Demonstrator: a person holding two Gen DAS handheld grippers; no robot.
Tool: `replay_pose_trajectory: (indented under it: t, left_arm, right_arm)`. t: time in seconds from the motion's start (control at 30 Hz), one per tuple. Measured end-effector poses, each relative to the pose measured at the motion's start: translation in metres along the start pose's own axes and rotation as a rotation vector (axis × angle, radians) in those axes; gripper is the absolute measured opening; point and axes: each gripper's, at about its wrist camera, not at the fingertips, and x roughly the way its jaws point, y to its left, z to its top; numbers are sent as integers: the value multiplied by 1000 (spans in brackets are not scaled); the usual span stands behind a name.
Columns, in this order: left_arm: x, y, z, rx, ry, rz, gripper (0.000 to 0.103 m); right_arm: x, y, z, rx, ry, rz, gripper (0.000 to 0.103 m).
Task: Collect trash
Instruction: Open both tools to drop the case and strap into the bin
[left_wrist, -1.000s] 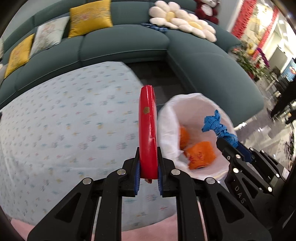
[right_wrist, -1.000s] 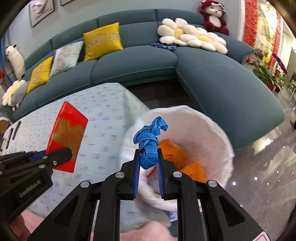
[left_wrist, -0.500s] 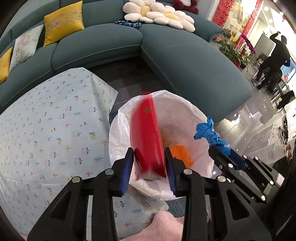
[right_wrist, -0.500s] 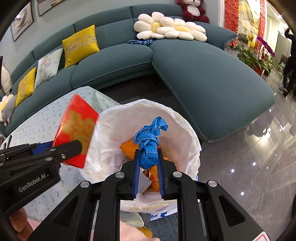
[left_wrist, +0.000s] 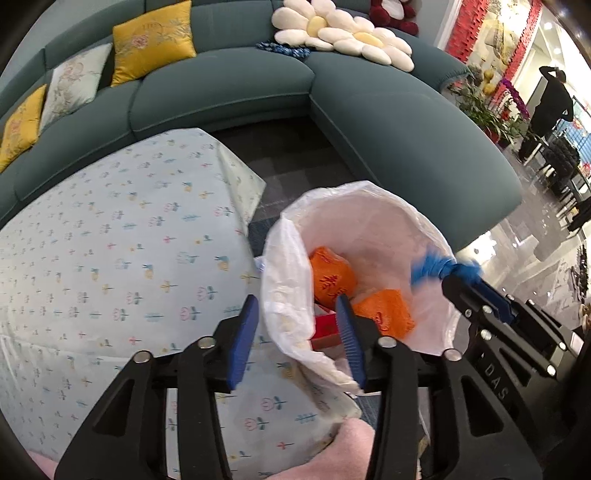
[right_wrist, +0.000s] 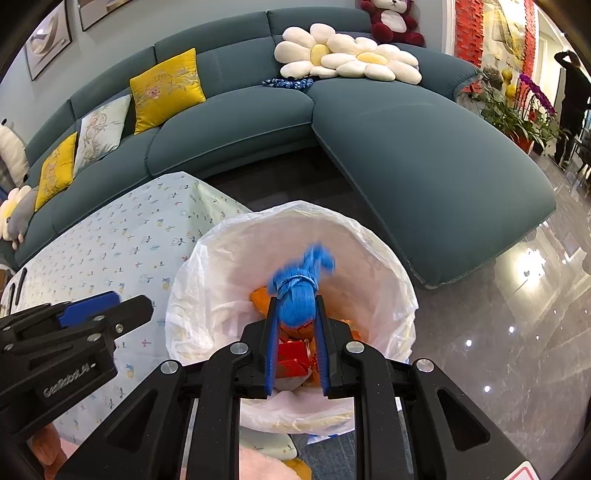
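- While its blue pads are spreading apart with nothing between them, the left hand-held gripper (left_wrist: 295, 336) hangs over the near left rim of the white trash bag (left_wrist: 280, 291); one pad sits outside the bag over the worktop, the other inside its mouth.
- Just past that inner pad, low in the bag, lies a red packet (left_wrist: 325, 326), free of the pads.
- Beyond the red packet, deeper in the bag, sit two orange wrappers (left_wrist: 330, 277), one just ahead of the left hand-held gripper and one slightly to its right.
- The right hand-held gripper (right_wrist: 295, 314) is clamped on a blue wad of tape (right_wrist: 297, 291), blurred at its top, which sticks up from between the pads.
- That wad hangs over the open mouth of the bag; straight below the pads the red packet (right_wrist: 291, 360) and orange pieces show.
- From the left wrist view the right hand-held gripper (left_wrist: 448, 275) comes in at the right, its wad over the bag's far right rim.
- To the left of both hand-held grippers spreads the worktop (left_wrist: 110, 258), covered by a pale flowered cloth, its corner hanging just beside the bag.
- Farther out a teal sofa (right_wrist: 406, 147) curves around, with yellow cushions (right_wrist: 166, 90) and daisy-shaped cushions (right_wrist: 347, 61).
- Far off at the right a person (right_wrist: 572, 99) in dark clothes stands on the glossy floor.
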Motion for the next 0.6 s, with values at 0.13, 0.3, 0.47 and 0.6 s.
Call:
replay_pose_trajectory:
  t: [0.13, 0.3, 0.47, 0.6]
  left_arm:
    - [-10, 8, -3, -3, -31, 47, 58]
    - [-21, 20, -7, -18, -51, 77, 63]
    - [-35, 27, -14, -19, -66, 95, 64]
    - [-51, 34, -20, -40, -89, 111, 71]
  right_arm:
    - [-2, 7, 4, 7, -11, 2, 32]
    - [-11, 16, 7, -7, -24, -8, 41]
    - [-27, 27, 7, -28, -34, -7, 45]
    - [-39, 40, 4, -53, -41, -9, 54]
